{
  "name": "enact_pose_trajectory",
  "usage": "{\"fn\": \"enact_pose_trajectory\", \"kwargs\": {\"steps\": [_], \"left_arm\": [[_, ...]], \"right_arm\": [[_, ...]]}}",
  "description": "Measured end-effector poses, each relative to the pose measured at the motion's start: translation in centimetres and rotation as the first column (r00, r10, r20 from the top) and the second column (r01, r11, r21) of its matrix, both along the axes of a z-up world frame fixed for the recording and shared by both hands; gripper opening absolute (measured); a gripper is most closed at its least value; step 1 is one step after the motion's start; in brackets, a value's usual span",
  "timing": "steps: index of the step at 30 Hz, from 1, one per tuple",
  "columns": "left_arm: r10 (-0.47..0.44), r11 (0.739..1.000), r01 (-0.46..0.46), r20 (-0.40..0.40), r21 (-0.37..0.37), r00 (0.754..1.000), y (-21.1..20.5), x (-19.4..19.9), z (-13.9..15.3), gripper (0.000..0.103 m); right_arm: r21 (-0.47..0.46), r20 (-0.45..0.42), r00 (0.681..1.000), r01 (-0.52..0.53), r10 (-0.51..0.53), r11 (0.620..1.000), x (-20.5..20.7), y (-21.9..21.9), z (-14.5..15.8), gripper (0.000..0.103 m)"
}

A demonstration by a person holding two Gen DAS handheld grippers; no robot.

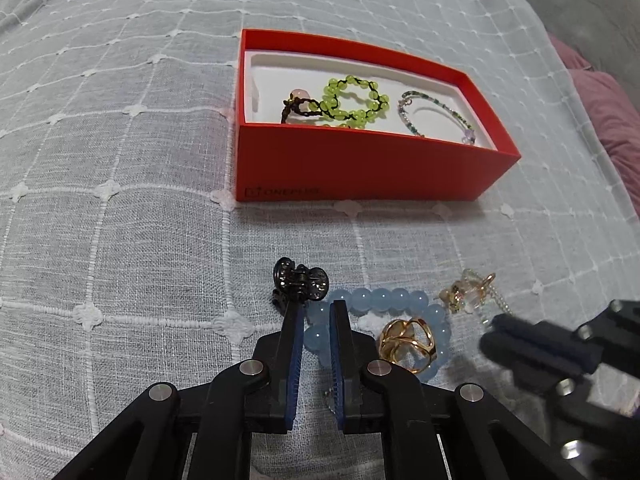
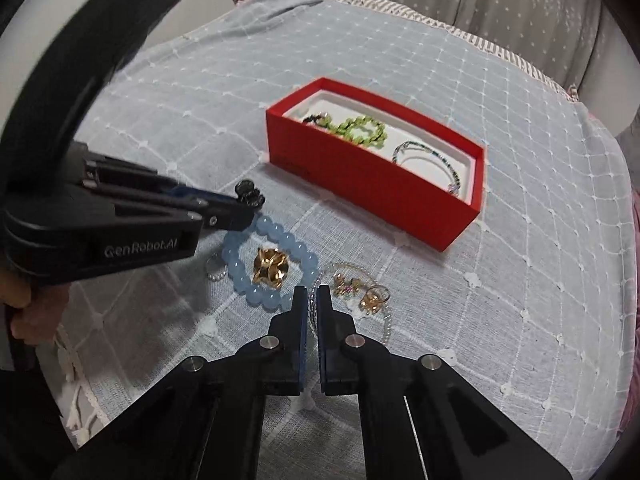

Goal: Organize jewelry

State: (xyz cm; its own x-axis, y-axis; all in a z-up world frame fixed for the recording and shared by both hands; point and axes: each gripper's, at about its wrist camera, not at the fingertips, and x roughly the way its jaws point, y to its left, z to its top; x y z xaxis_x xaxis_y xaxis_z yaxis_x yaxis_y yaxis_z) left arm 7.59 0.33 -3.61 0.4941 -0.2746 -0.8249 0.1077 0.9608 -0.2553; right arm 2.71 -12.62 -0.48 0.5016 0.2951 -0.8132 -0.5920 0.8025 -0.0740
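Cloth (image 1: 120, 140), grey-blue w/ a white stitched grid, covers the whole work surface. Far left in the right wrist view, a person's hand (image 2: 24, 304) holds the left gripper (image 1: 316, 308), which reaches in towards the loose jewelry; its fingers are nearly closed & pinch the near-left part of the blue bead bracelet (image 1: 384, 300), a bead sitting between the pads. Black hair clip (image 1: 300, 284) lies just beyond the left fingertip, touching or almost touching it — can't tell which. Blue bracelet lies flat on the cloth as a ring, w/ a gold knot-shaped ring (image 1: 408, 344) inside its loop. Small silver beaded ring (image 2: 214, 270) sits just outside the bracelet on its left in the right wrist view. Further back, centre, stands the red box (image 1: 360, 176), open, white tray inside; in it a green bead bracelet (image 1: 356, 100) w/ a pink bead at its left end, and to its right a thin bracelet of tiny teal & silver beads (image 1: 436, 116). Right of the blue bracelet is a small heap of gold & clear pieces (image 1: 468, 288) w/ a thin pearl-like chain (image 2: 386, 320) trailing off. Right gripper (image 2: 314, 296) has its fingers shut on a strand of tiny beads at the heap's left edge; it shows blurred in the left wrist view.
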Motion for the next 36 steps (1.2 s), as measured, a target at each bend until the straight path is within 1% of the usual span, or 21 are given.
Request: {"fn": "enact_pose_trajectory", "kwargs": {"steps": [3, 7, 9, 12, 15, 17, 19, 22, 24, 31, 34, 36], "left_arm": [[-0.008, 1.0, 0.008, -0.001, 0.009, 1.0, -0.3, 0.1, -0.1, 0.009], [-0.036, 0.999, 0.036, -0.001, 0.007, 0.999, -0.8, 0.1, -0.1, 0.017], [-0.047, 0.999, 0.047, 0.0, 0.011, 0.999, -1.1, 0.2, -0.1, 0.019], [-0.045, 0.999, 0.045, -0.009, 0.001, 0.999, -1.1, 0.4, -0.3, 0.019], [-0.03, 0.999, 0.03, -0.016, -0.018, 0.999, -0.7, 0.7, -0.4, 0.019], [-0.027, 0.999, 0.027, -0.012, -0.016, 1.0, -0.7, 0.9, -0.4, 0.019], [-0.026, 1.0, 0.026, -0.006, -0.008, 1.0, -0.8, 0.9, -0.4, 0.017], [-0.025, 1.0, 0.025, 0.011, 0.005, 1.0, -0.8, 0.8, -0.2, 0.005], [-0.022, 1.0, 0.022, 0.019, -0.015, 1.0, -0.4, 0.7, 0.1, 0.004], [-0.013, 0.999, 0.015, 0.044, -0.041, 0.999, 0.4, 0.5, 1.1, 0.002], [-0.025, 0.999, 0.025, 0.023, -0.027, 0.999, 0.2, 0.6, 0.6, 0.003], [-0.006, 0.999, 0.007, 0.009, -0.037, 1.0, 0.3, 0.9, 0.2, 0.003]], "right_arm": [[0.067, 0.002, 1.0, -0.004, 0.004, 0.998, 0.0, -0.9, 1.3, 0.004], [0.133, -0.006, 1.0, 0.006, -0.005, 0.991, 0.0, -2.3, 2.7, 0.004], [0.17, -0.018, 1.0, 0.027, -0.024, 0.985, 0.3, -3.4, 3.3, 0.004], [0.23, -0.046, 0.997, 0.07, -0.061, 0.971, 1.1, -4.9, 4.0, 0.004], [0.253, -0.07, 0.994, 0.097, -0.082, 0.963, 1.7, -5.3, 4.0, 0.004], [0.269, -0.082, 0.993, 0.107, -0.088, 0.957, 1.9, -5.5, 4.0, 0.004], [0.271, -0.077, 0.992, 0.118, -0.101, 0.955, 1.9, -5.7, 4.2, 0.004], [0.271, -0.074, 0.991, 0.125, -0.109, 0.954, 1.8, -5.9, 4.3, 0.004], [0.268, -0.073, 0.991, 0.127, -0.112, 0.955, 1.8, -5.9, 4.3, 0.004], [0.27, -0.063, 0.99, 0.141, -0.128, 0.952, 1.9, -6.2, 4.4, 0.004], [0.262, -0.06, 0.99, 0.141, -0.13, 0.955, 1.8, -6.1, 4.3, 0.004], [0.252, -0.054, 0.99, 0.137, -0.128, 0.958, 1.7, -5.8, 4.3, 0.004]]}}
